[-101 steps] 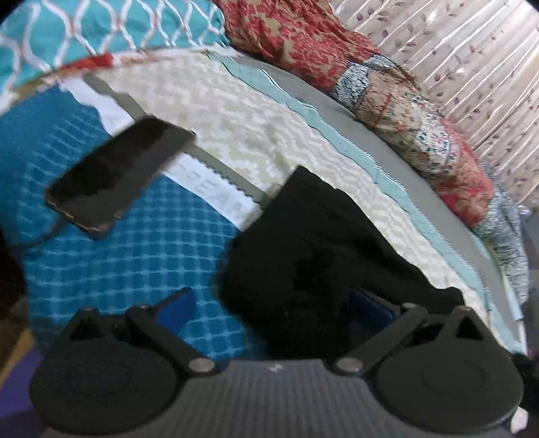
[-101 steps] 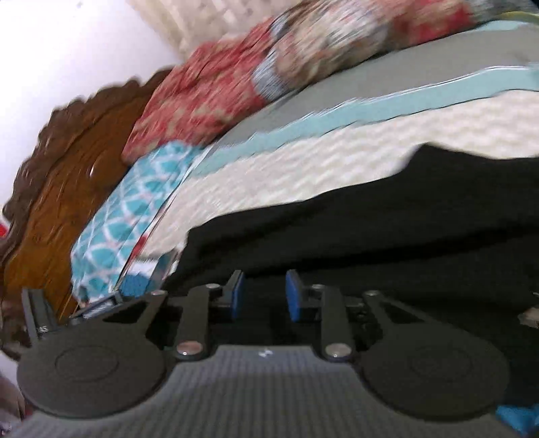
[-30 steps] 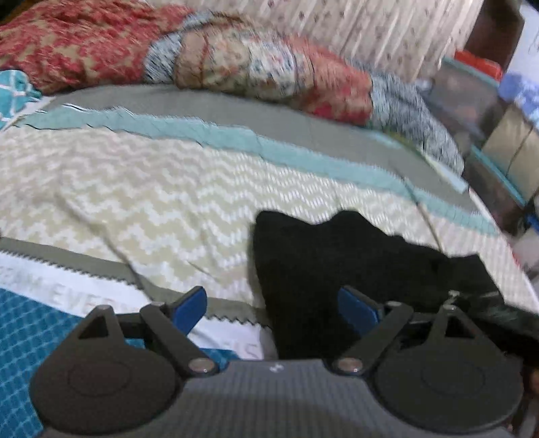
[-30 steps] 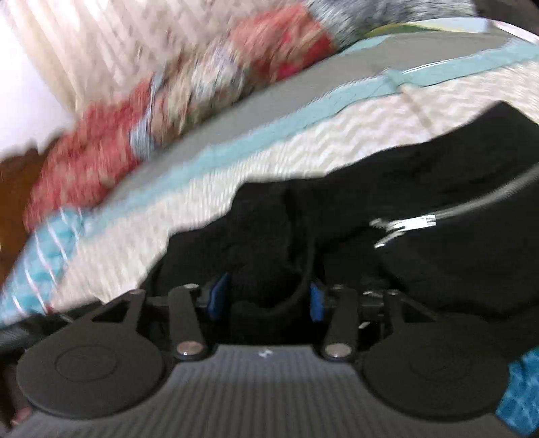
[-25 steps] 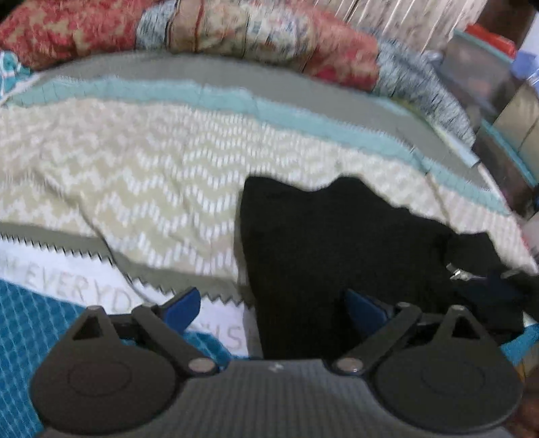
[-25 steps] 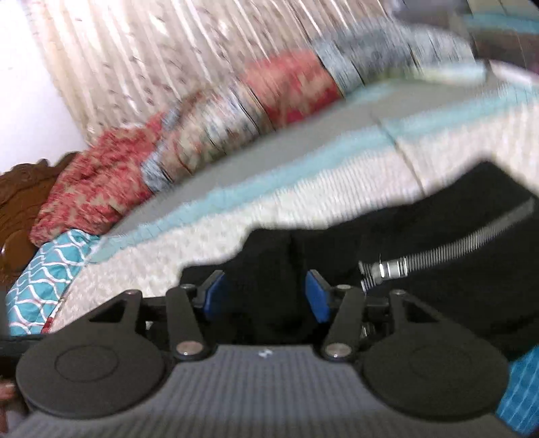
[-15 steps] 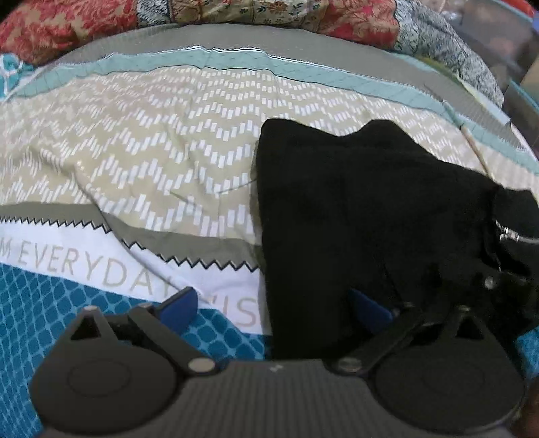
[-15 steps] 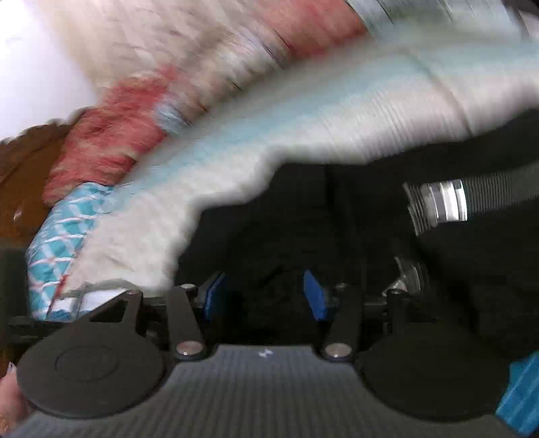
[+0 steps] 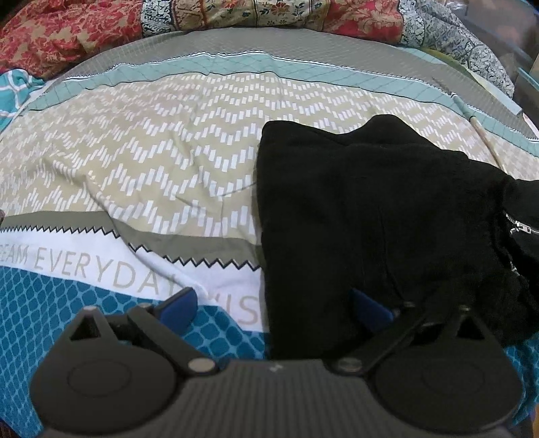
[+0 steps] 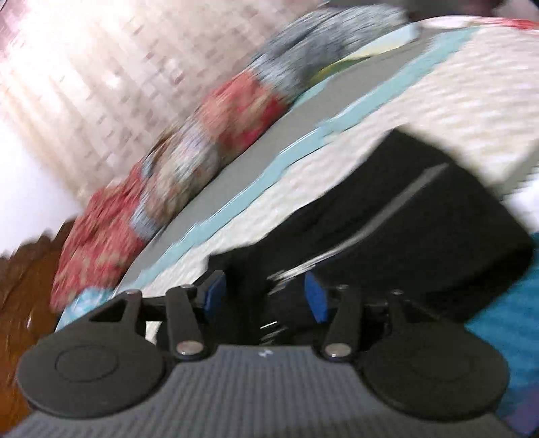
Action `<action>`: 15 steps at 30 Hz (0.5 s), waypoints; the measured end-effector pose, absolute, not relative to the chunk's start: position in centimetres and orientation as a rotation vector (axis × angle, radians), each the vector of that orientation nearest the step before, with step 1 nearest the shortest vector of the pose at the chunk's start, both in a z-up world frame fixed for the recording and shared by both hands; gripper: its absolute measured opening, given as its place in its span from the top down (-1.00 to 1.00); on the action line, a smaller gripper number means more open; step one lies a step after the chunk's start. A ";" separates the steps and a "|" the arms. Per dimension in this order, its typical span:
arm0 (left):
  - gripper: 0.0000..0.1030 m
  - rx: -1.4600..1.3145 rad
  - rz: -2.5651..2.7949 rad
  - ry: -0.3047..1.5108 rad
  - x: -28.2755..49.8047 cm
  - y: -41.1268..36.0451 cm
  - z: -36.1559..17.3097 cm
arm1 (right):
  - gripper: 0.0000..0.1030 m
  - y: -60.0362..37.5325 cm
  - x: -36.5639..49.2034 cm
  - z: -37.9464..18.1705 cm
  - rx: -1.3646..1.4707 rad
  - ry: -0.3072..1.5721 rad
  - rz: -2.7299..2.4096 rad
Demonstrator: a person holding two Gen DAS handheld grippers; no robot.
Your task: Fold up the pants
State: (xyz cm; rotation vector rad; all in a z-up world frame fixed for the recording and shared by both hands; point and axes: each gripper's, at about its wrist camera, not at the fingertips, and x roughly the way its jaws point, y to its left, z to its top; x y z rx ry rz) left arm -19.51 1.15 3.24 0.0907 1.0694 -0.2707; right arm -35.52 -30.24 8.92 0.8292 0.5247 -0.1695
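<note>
The black pants (image 9: pixel 370 215) lie folded in a thick bundle on the patterned bedspread (image 9: pixel 161 161), with a silver zipper (image 9: pixel 520 230) at the right edge. My left gripper (image 9: pixel 273 306) is open and low over the bundle's near left edge, its right finger over the black cloth. In the blurred right wrist view the pants (image 10: pixel 404 215) lie just ahead. My right gripper (image 10: pixel 264 294) has its jaws apart, with black cloth and the zipper between them; whether it holds them is unclear.
Red and blue patterned pillows (image 9: pixel 235 17) line the far side of the bed. A pale curtain (image 10: pixel 101 67) hangs behind them. A wooden headboard (image 10: pixel 20 269) is at the left. The bed's right edge (image 9: pixel 505 101) is near the pants.
The left gripper has dropped closer to the pants' near edge and stayed open. The right gripper has swung quickly with the cloth; its jaws have spread wider than 3.4 s ago.
</note>
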 end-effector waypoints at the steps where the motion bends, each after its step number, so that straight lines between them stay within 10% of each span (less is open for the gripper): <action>1: -0.96 0.095 -0.267 1.069 -19.5 1.1 3.3 | -0.09 -31.4 -36.5 8.7 0.848 0.510 -0.211; 15: -0.66 0.015 -0.297 0.930 -19.5 0.9 12.5 | -0.27 -37.6 -41.4 5.9 0.838 0.447 -0.464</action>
